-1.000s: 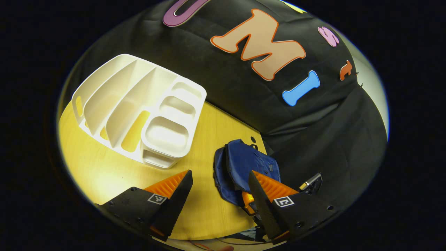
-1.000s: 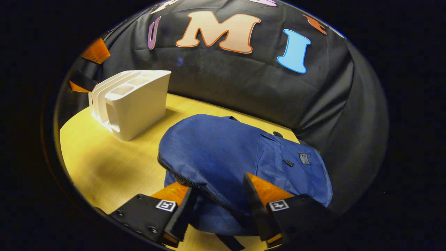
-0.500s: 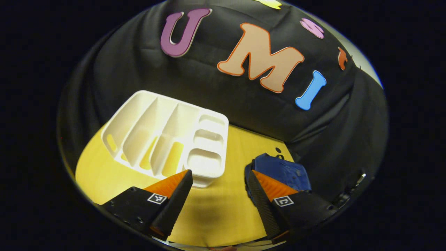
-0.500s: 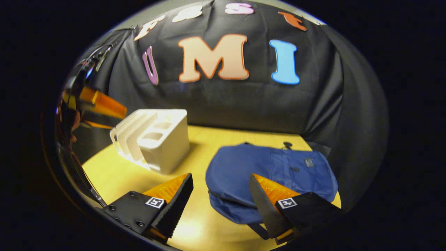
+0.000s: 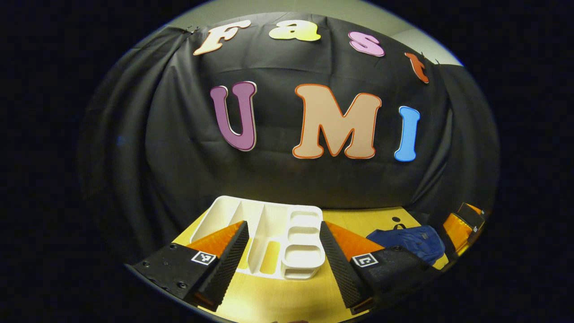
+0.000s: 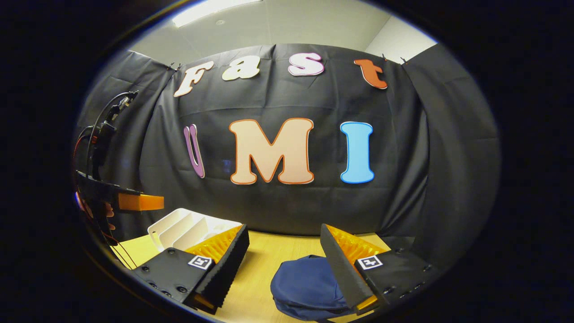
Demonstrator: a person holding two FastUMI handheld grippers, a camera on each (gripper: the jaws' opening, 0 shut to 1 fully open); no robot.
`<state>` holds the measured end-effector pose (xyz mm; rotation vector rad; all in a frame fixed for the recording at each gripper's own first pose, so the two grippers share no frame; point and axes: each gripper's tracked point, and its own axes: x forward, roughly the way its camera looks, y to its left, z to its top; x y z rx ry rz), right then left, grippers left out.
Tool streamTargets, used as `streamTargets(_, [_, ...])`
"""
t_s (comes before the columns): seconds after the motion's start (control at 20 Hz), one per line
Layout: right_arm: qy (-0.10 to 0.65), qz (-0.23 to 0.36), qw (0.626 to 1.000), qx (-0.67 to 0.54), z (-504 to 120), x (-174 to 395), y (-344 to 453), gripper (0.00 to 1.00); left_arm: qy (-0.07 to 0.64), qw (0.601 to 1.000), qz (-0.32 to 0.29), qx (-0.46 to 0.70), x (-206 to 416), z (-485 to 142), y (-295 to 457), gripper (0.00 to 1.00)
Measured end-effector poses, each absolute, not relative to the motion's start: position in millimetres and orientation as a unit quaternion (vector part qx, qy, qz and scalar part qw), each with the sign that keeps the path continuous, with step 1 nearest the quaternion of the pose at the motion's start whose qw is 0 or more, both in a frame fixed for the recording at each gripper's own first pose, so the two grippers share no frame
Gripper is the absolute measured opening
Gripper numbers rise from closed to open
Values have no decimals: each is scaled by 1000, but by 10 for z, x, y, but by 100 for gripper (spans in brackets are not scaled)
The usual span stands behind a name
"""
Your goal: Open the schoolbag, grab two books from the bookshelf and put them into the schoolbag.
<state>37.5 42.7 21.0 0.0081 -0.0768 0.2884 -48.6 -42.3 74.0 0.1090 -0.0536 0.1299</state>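
The blue schoolbag (image 6: 307, 287) lay flat on the wooden table (image 6: 264, 251), low in the right gripper view, its near end rounded and its right side hidden behind that gripper's right finger. In the left gripper view the same schoolbag (image 5: 408, 240) showed small at the lower right, near the table's far edge and close to the black cloth wall (image 5: 278, 179).

The white bookshelf (image 5: 280, 240) stood well apart from the bag, on the table's other side. In the left gripper view it sat between the two fingers, with tall upright dividers on its left part and three small stacked trays on its right; the slots looked bare of books. In the right gripper view the bookshelf (image 6: 179, 226) showed partly behind the left finger.

The left gripper (image 5: 282, 233) hung above the table with its jaws spread wide and nothing between them. The right gripper (image 6: 283, 235) was likewise held clear of the table, jaws wide apart and gripping nothing. The other gripper showed at the far edge of each view: the right one (image 5: 464, 222) beyond the bag, the left one (image 6: 121, 199) at the left margin, above the bookshelf.
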Motion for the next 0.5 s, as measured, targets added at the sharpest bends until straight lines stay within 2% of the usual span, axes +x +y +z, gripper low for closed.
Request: streamTargets(0.5, [-42,137,990,-2,200,161,639,97,-20,998,47,42,-623,735,-254,94])
